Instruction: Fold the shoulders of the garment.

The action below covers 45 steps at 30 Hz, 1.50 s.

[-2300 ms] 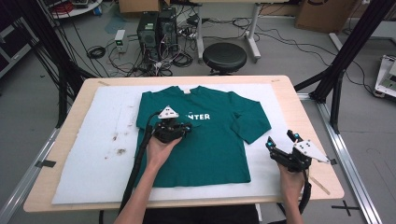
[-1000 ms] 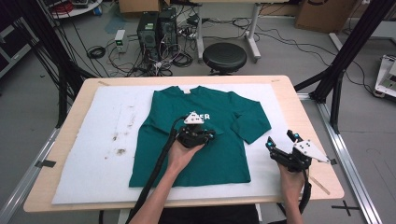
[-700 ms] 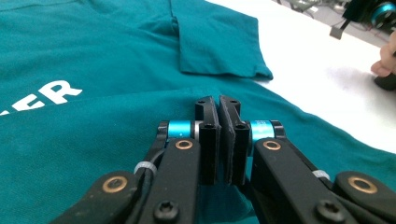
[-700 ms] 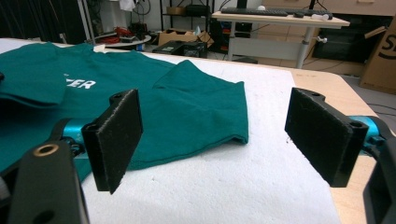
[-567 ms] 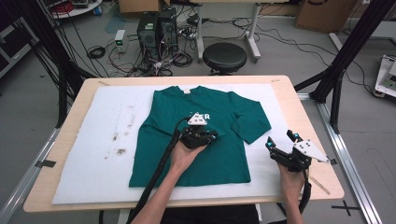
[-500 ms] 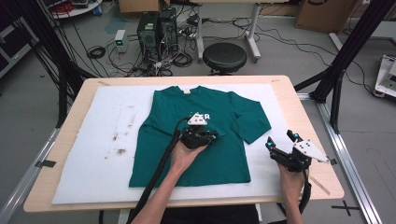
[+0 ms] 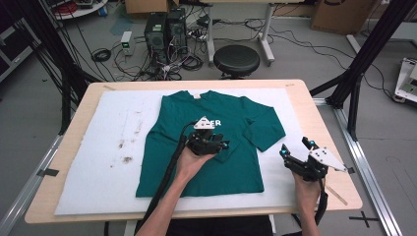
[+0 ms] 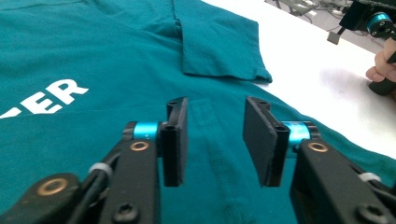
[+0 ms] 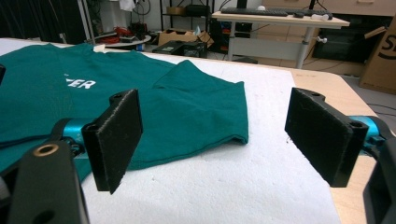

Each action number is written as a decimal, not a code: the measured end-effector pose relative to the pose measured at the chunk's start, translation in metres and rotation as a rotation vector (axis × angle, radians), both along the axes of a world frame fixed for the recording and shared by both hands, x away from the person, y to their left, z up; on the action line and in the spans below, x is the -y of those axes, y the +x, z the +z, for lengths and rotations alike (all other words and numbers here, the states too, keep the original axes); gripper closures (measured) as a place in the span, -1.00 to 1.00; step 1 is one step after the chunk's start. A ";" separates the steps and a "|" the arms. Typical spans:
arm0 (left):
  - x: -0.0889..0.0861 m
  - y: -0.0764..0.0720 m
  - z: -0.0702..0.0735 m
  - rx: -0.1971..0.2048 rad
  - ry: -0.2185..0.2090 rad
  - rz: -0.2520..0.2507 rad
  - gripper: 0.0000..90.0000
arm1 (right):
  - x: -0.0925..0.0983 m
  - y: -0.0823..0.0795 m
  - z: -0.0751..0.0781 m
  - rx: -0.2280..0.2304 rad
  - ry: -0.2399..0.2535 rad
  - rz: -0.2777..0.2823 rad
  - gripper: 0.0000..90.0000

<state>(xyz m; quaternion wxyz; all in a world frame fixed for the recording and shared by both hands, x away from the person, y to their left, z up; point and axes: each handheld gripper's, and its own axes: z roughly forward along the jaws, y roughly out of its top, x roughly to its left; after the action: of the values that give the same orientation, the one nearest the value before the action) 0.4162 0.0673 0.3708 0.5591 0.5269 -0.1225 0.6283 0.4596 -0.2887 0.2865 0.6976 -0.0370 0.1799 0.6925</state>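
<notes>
A green T-shirt (image 7: 206, 142) is lying spread flat on the white mat (image 7: 98, 162) covering the tabletop (image 7: 69, 128). The left gripper (image 8: 215, 140) is being held over the shirt's middle, jaws parted, gripping nothing. The right gripper (image 9: 224, 140) is being held beside the shirt's sleeve, jaws wide apart, empty.

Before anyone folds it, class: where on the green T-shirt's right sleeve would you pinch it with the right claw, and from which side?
Probably the hem corner of the right sleeve of the T-shirt. It lies flat on the white mat with its edge towards the open right claw, so come in low from the table's right and slide one jaw under.
</notes>
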 end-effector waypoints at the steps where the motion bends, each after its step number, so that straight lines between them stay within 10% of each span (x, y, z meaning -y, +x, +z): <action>1: -0.001 -0.001 -0.001 0.005 0.002 0.007 0.30 | 0.000 0.000 0.000 0.000 0.000 0.000 -0.57; 12: -0.041 -0.018 -0.005 0.057 -0.079 0.058 -0.21 | 0.002 0.000 0.001 -0.008 0.004 0.018 -0.57; 25: -0.115 -0.046 -0.016 0.110 -0.190 -0.031 -0.34 | 0.001 0.000 0.000 -0.010 0.003 0.018 -0.57; 45: -0.222 -0.024 -0.055 0.229 -0.329 0.007 -0.34 | 0.001 0.000 0.000 -0.011 0.006 0.019 -0.57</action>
<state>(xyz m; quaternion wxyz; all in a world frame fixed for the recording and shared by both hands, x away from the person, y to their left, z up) 0.3926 0.2897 0.3156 0.6178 0.3537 -0.0791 0.6978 0.4597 -0.2898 0.2869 0.6901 -0.0325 0.1812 0.6999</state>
